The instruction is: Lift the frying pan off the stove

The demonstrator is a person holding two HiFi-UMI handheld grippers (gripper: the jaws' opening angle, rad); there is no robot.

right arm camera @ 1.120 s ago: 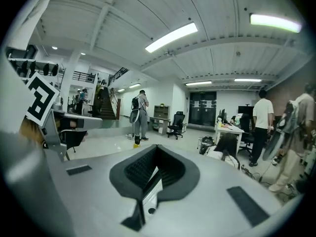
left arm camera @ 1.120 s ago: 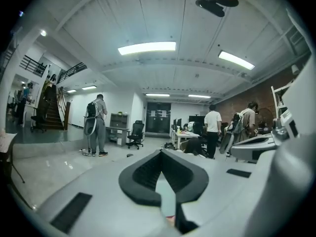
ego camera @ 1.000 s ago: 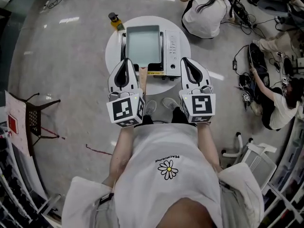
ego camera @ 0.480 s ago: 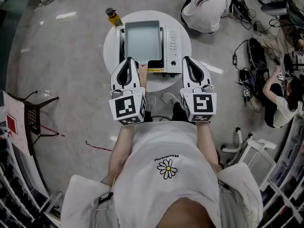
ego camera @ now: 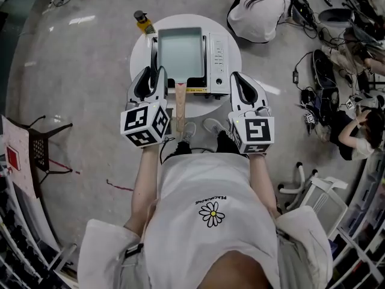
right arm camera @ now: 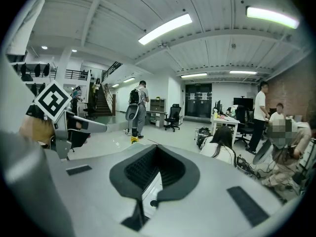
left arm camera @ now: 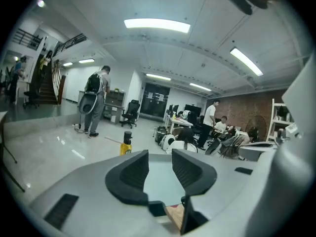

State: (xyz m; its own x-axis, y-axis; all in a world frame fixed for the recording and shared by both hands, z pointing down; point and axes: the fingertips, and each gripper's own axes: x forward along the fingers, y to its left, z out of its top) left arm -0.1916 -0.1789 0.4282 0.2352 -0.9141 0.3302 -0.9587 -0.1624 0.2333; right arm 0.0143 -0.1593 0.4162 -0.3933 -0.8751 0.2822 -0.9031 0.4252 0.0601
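Observation:
A grey rectangular frying pan (ego camera: 179,53) sits on a white portable stove (ego camera: 218,56), on a round white table (ego camera: 139,56). Its wooden handle (ego camera: 179,104) points back toward me. My left gripper (ego camera: 151,72) is just left of the handle, and its jaws have just been opening, with nothing gripped. In the left gripper view, the pan's surface (left arm camera: 159,184) shows through the left gripper's (left arm camera: 159,169) gap, and the handle (left arm camera: 175,216) lies low and to the right. My right gripper (ego camera: 239,77) is shut and empty beside the stove's right end. Under the right gripper (right arm camera: 157,149), the stove's panel (right arm camera: 150,191) shows.
A yellow bottle (ego camera: 142,23) stands at the table's far left edge. A person (ego camera: 258,5) sits on the floor behind the table, and others sit among cables at the right (ego camera: 355,131). A dark chair (ego camera: 45,149) stands at the left. My feet (ego camera: 201,131) are under the table's near edge.
The left gripper has shifted left off the handle, rolled, and opened its jaws; the wooden handle now shows uncovered. The right gripper has stayed put.

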